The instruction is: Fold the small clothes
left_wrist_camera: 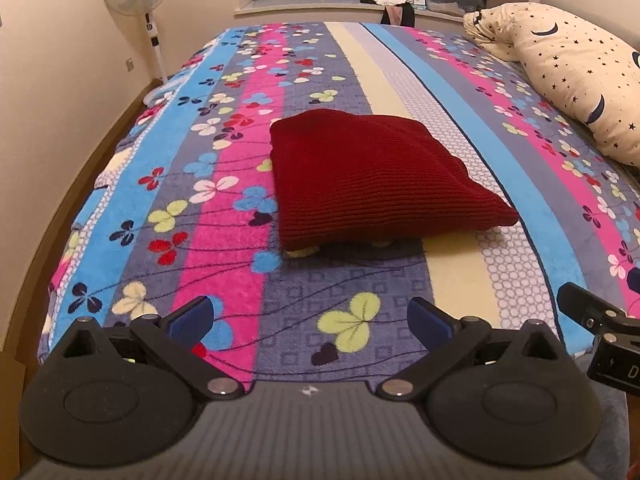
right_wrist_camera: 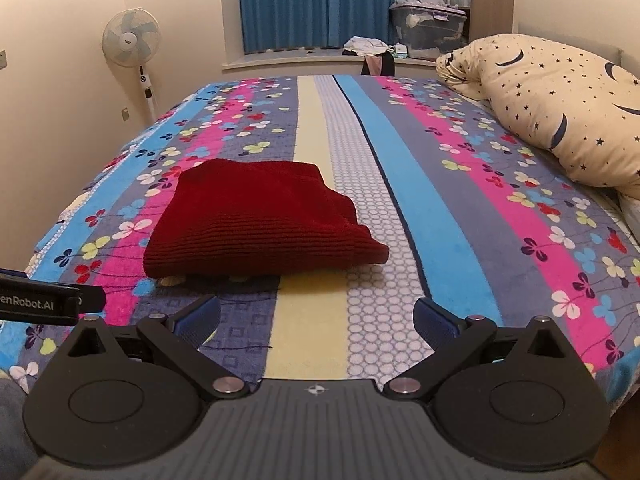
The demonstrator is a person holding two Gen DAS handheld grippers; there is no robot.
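Item: 1 dark red knit garment [left_wrist_camera: 376, 176], folded into a thick square and lying on the striped floral blanket [left_wrist_camera: 224, 184], ahead of both grippers and touched by neither. Left gripper [left_wrist_camera: 310, 318] and right gripper [right_wrist_camera: 316, 320]: blue-padded fingers spread wide apart, holding nothing, low over the near blanket edge. Also present: 1 star-print pillow [right_wrist_camera: 552, 100] at right, 1 standing fan [right_wrist_camera: 131, 38] by the far wall.

A dark red ribbed knit garment [left_wrist_camera: 372, 180] lies folded into a thick, roughly square bundle, flat on the striped floral bed blanket [left_wrist_camera: 224, 240]. Its near edge is a rounded fold; something pale peeks from underneath it.
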